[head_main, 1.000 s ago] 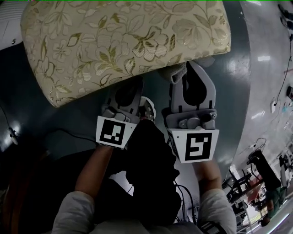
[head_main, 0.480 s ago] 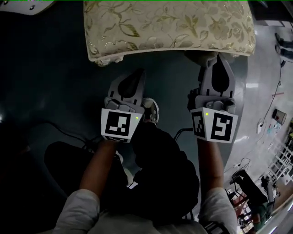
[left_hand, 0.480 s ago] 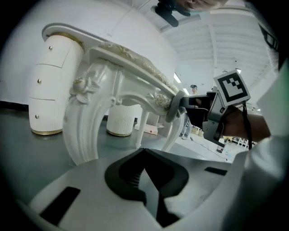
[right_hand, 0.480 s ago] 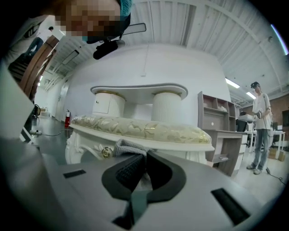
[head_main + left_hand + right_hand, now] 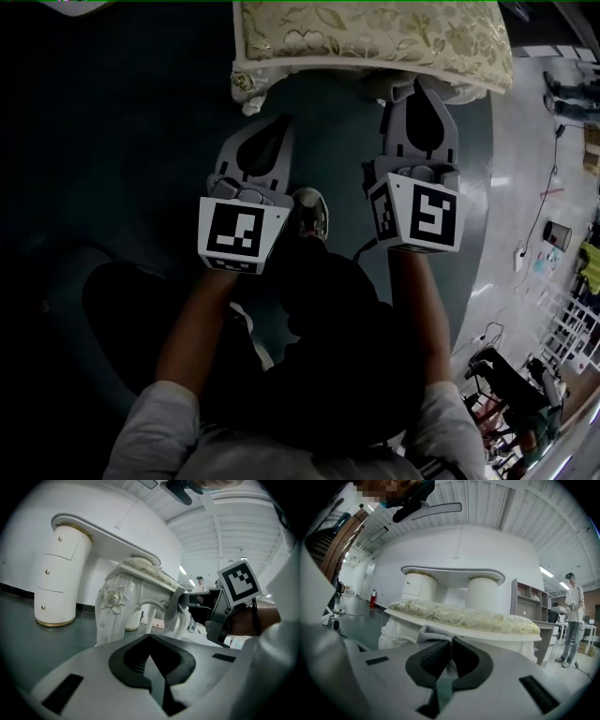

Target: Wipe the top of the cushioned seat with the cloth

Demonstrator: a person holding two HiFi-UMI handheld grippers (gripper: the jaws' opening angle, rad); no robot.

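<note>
The cushioned seat (image 5: 375, 42) has a gold floral cushion on a white carved frame (image 5: 122, 606) and lies at the top of the head view. My right gripper (image 5: 422, 89) reaches to its front edge, just below the cushion (image 5: 473, 618). It is shut on a grey cloth (image 5: 433, 632), which bunches out past the fingertips towards the frame. From the left gripper view the cloth (image 5: 174, 605) hangs against the seat's leg. My left gripper (image 5: 272, 127) is shut with nothing in it and points at the seat's near left corner, short of it.
A white desk on round pedestals (image 5: 58, 581) stands behind the seat. At the far right stand a person (image 5: 572, 620) and a shelf unit (image 5: 529, 604). My shoe (image 5: 311, 214) rests on the dark green floor between the grippers. Cables trail on the floor at the right.
The seat has shifted to the top right of the head view and looks smaller. Both grippers have moved; the left one's tip is now clear of the cushion's edge. The cloth stays held.
</note>
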